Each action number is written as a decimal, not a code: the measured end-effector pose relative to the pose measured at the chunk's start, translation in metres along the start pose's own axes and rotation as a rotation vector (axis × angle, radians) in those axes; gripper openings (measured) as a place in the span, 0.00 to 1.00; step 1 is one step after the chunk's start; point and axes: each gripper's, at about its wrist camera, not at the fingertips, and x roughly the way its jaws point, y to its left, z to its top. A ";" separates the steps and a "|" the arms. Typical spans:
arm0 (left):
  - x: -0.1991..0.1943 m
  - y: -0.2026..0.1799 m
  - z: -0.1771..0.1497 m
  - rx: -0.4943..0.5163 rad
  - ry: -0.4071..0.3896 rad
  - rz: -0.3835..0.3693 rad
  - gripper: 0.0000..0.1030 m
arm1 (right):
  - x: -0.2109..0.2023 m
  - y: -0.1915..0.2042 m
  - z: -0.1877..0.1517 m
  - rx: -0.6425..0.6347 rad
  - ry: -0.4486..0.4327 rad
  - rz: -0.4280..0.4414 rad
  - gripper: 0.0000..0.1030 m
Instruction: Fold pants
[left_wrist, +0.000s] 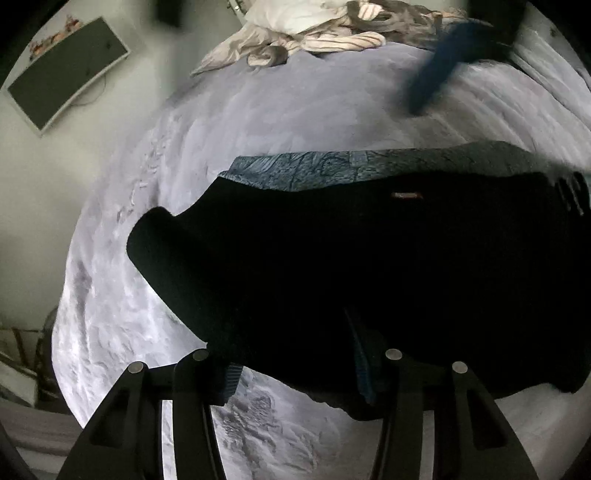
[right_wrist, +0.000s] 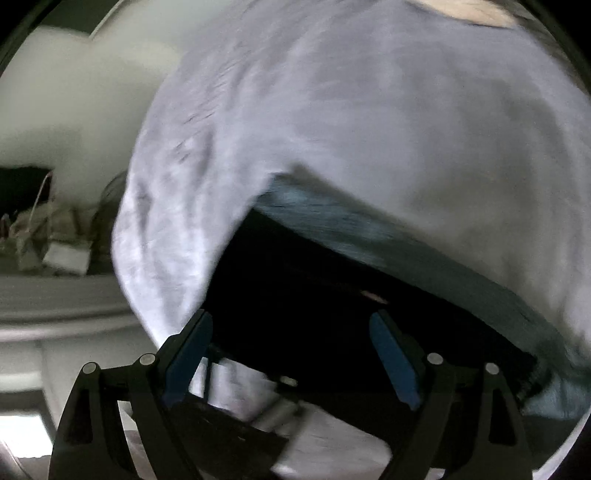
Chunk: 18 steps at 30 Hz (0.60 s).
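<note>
Pants (left_wrist: 332, 266) lie on the bed (left_wrist: 258, 122) under both grippers' parted, empty jaws.

Dim, soft daylight; the pants (left_wrist: 332, 266) read as pure black; fisheye bends edges; the right view smears with motion blur.

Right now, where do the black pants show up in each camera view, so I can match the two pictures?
Left wrist view: the black pants fill the middle and right, spread on the pale grey bedspread.
Right wrist view: the black pants sit lower centre, blurred, running toward the lower right.
Shared landmark: the blue patterned cloth along the pants' far edge, a blue-grey strip in the right view.
</note>
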 end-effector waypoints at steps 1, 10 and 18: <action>0.000 -0.001 0.000 0.007 -0.004 0.003 0.49 | 0.008 0.010 0.006 -0.023 0.032 0.005 0.87; -0.007 -0.014 -0.003 0.058 -0.027 0.037 0.49 | 0.082 0.054 0.020 -0.179 0.313 -0.147 0.87; -0.029 -0.033 -0.003 0.137 -0.081 0.052 0.49 | 0.063 0.043 0.015 -0.170 0.294 -0.101 0.17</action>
